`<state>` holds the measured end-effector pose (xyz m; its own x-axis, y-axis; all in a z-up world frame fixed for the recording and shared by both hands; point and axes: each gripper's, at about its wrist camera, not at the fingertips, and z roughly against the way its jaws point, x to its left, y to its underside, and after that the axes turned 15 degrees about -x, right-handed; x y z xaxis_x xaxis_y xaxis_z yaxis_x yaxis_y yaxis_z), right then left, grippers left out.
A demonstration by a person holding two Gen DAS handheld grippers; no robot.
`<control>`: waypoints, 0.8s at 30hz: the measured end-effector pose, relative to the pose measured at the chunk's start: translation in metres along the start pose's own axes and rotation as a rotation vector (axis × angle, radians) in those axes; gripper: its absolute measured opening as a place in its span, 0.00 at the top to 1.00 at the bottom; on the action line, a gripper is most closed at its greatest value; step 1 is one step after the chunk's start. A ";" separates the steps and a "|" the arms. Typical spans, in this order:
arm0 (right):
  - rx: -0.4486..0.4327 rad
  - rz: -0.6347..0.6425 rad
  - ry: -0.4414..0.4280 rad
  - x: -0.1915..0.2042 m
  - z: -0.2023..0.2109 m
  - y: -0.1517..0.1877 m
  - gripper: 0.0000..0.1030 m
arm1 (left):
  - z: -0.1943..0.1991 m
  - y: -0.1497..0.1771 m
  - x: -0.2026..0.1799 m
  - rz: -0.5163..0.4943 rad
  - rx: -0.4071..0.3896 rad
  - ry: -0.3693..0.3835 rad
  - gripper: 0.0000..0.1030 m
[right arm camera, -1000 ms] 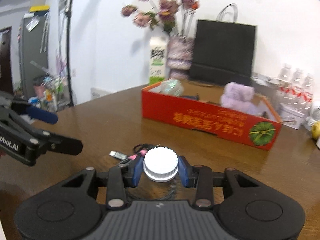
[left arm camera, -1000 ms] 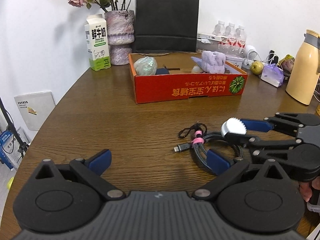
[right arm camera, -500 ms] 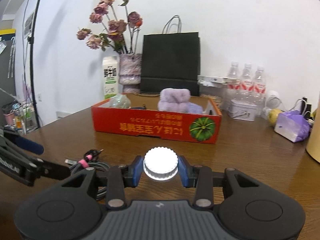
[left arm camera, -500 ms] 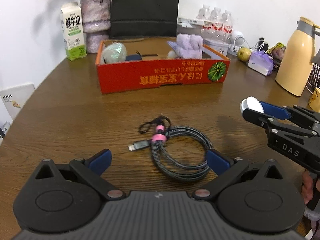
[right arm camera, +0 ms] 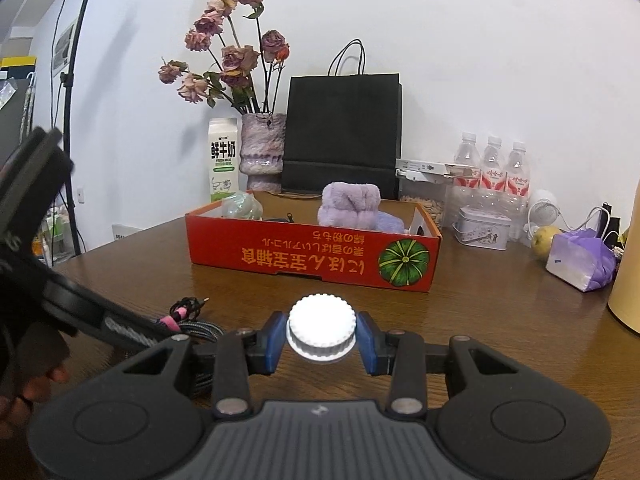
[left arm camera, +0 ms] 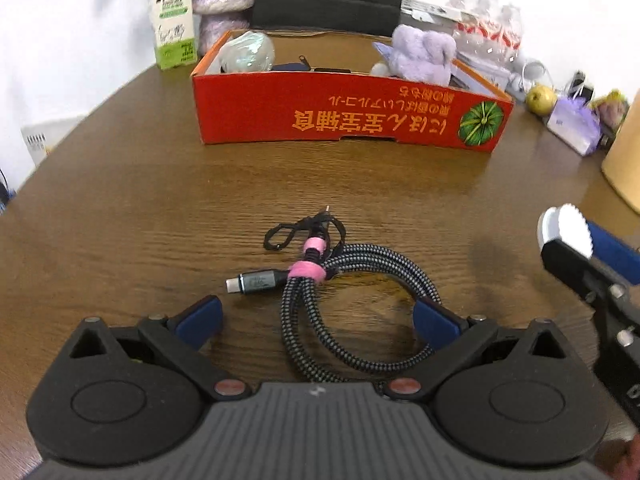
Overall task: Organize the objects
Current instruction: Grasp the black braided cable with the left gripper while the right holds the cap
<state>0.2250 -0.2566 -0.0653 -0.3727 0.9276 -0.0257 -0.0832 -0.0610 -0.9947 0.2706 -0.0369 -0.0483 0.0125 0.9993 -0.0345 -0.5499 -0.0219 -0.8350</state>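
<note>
My right gripper (right arm camera: 321, 338) is shut on a white ridged cap (right arm camera: 321, 332), held above the table in front of the red cardboard box (right arm camera: 312, 258); it also shows in the left wrist view (left arm camera: 568, 240) with the cap (left arm camera: 570, 230). My left gripper (left arm camera: 318, 318) is open, low over a coiled braided USB cable (left arm camera: 356, 304) with pink ties, its jaws either side of the coil. The red box (left arm camera: 348, 118) holds a purple plush (left arm camera: 420, 54), a pale wrapped ball (left arm camera: 248, 52) and a dark item.
Behind the box stand a milk carton (right arm camera: 223, 160), a vase of dried roses (right arm camera: 262, 152) and a black paper bag (right arm camera: 342, 132). At the right are water bottles (right arm camera: 494, 176), a tin (right arm camera: 484, 228), an apple (right arm camera: 544, 236), a purple pouch (right arm camera: 580, 258) and a cream jug (right arm camera: 628, 264).
My left gripper has come down and forward over the cable. My right gripper, still holding the cap, has swung right and now faces the red box.
</note>
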 end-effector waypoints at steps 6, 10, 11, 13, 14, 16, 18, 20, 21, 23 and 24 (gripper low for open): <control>-0.001 -0.002 -0.003 0.000 0.001 0.000 0.64 | -0.001 0.007 -0.004 -0.023 -0.059 -0.041 0.00; 0.002 0.000 -0.004 0.001 0.000 0.001 0.64 | -0.001 0.009 -0.002 -0.027 -0.082 -0.036 0.00; 0.003 0.001 -0.003 0.001 0.000 0.001 0.64 | -0.001 0.009 -0.002 -0.028 -0.080 -0.035 0.00; 0.006 0.003 -0.001 0.001 -0.001 0.001 0.64 | -0.001 0.008 -0.002 -0.031 -0.073 -0.031 0.00; 0.008 0.004 0.001 0.001 -0.001 0.001 0.64 | -0.001 0.007 -0.002 -0.033 -0.070 -0.025 0.00; 0.012 0.003 0.003 0.001 -0.002 0.002 0.64 | 0.000 0.008 -0.001 -0.039 -0.073 -0.016 0.00; 0.013 0.002 0.004 0.001 -0.002 0.002 0.64 | 0.001 0.010 0.000 -0.036 -0.078 -0.022 0.00; 0.014 0.001 0.007 0.000 -0.002 0.002 0.64 | 0.004 0.011 0.000 -0.033 -0.086 -0.028 0.06; 0.015 0.000 0.008 0.000 -0.002 0.002 0.64 | 0.007 0.012 0.001 -0.031 -0.096 -0.031 0.16; 0.016 -0.001 0.011 0.000 -0.003 0.002 0.64 | 0.013 0.011 0.001 -0.035 -0.122 -0.041 0.44; 0.017 -0.001 0.012 0.000 -0.003 0.002 0.64 | 0.015 0.011 0.003 -0.028 -0.133 -0.038 0.57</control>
<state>0.2274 -0.2559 -0.0678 -0.3616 0.9320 -0.0259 -0.0996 -0.0663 -0.9928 0.2520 -0.0341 -0.0495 -0.0064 0.9999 0.0082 -0.4342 0.0046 -0.9008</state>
